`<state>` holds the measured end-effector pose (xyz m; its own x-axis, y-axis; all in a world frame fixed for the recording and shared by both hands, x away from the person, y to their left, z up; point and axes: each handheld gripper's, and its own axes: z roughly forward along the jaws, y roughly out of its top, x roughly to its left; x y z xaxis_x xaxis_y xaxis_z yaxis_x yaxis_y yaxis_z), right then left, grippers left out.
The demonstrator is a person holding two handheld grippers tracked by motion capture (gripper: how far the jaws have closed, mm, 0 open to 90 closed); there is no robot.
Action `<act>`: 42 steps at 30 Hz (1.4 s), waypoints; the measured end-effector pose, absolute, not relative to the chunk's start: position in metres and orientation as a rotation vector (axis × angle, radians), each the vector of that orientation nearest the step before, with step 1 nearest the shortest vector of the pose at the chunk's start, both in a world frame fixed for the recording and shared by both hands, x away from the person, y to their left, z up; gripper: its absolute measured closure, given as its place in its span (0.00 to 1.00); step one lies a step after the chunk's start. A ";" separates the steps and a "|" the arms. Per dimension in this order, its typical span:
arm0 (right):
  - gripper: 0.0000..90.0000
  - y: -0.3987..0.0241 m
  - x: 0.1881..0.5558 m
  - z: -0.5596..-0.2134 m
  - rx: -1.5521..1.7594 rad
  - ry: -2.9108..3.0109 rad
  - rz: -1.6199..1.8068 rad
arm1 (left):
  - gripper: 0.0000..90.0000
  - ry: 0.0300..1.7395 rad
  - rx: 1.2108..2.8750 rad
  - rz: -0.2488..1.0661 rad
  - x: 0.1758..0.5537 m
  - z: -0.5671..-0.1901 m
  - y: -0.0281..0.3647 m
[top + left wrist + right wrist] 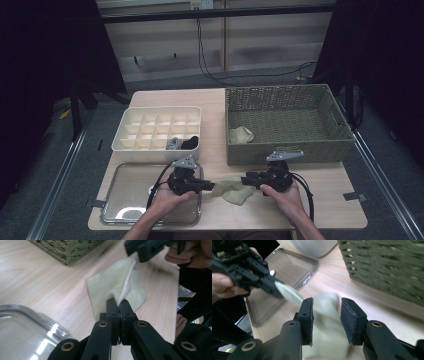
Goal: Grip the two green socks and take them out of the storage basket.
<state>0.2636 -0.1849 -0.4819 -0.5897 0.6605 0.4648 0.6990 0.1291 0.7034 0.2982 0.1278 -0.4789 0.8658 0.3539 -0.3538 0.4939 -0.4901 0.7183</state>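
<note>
Bare light wooden surface runs as a narrow lane between the white plastic divided organiser box and the olive woven rectangular basket, open for a claw to pass toward the far edge. Near the front edge, the clear glass rectangular tray takes up the left corner, while the pale green crumpled sock lies in the middle strip. To the right of the hands, below the basket's front wall, the wood is open out to the corner.
</note>
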 end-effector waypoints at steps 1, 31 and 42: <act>0.67 -0.188 0.261 -0.483 -1.420 -2.337 -1.479 | 0.98 0.618 2.124 -0.201 0.299 -0.479 0.129; 0.97 -0.207 0.246 -0.490 -1.439 -2.287 -1.464 | 0.98 0.602 2.089 -0.195 0.287 -0.470 0.143; 0.98 -0.226 0.232 -0.469 -1.402 -2.343 -1.443 | 0.98 0.523 2.087 -0.240 0.259 -0.454 0.143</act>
<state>0.2323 -0.2263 -0.4688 -0.5867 0.6638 0.4639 0.7130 0.1518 0.6846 0.2590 0.1431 -0.4536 0.8899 0.2715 -0.3666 0.4549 -0.4690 0.7570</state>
